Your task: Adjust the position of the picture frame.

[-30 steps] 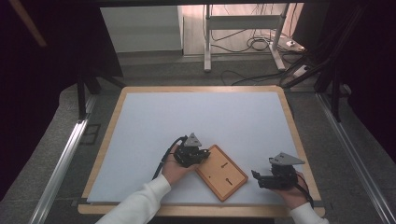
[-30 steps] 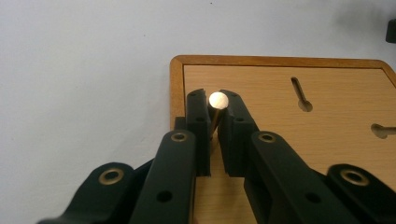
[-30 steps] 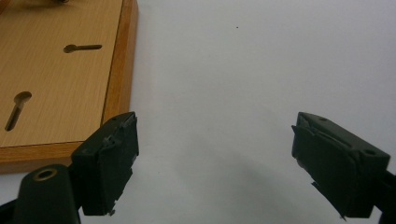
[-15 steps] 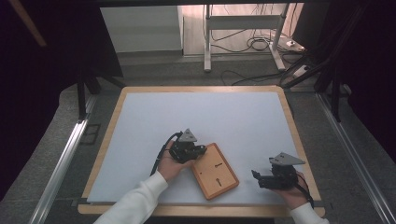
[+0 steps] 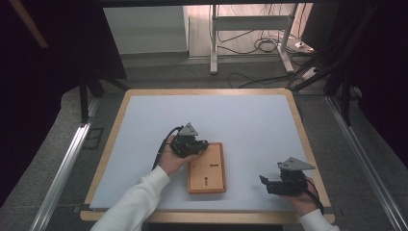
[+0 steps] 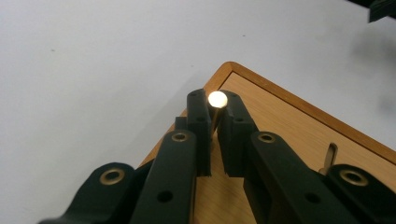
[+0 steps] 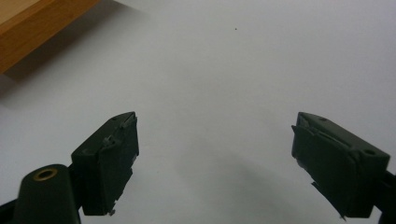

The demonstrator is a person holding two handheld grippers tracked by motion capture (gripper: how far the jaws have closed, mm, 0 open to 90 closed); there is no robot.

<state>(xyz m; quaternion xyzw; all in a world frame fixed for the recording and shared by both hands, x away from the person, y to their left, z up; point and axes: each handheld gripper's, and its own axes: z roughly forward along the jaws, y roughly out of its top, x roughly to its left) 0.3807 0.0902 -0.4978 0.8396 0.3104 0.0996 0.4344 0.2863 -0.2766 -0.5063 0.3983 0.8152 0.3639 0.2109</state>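
Observation:
A flat wooden board lies on the white table near its front edge, its long side running away from me. My left gripper sits at the board's far left corner. In the left gripper view the left gripper is shut on a small shiny brass pin that stands up from the board. A second small metal peg stands farther along the board. My right gripper rests low at the front right, apart from the board. Its jaws stand wide open over bare table.
The white table top has a wooden border. A corner of the board shows at the upper left of the right gripper view. Beyond the table are a metal stand and loose cables on the floor.
The board has swung from lying diagonally to lying square with the table. My left gripper, gripping its pin, has moved left and slightly away. The right gripper has stayed put.

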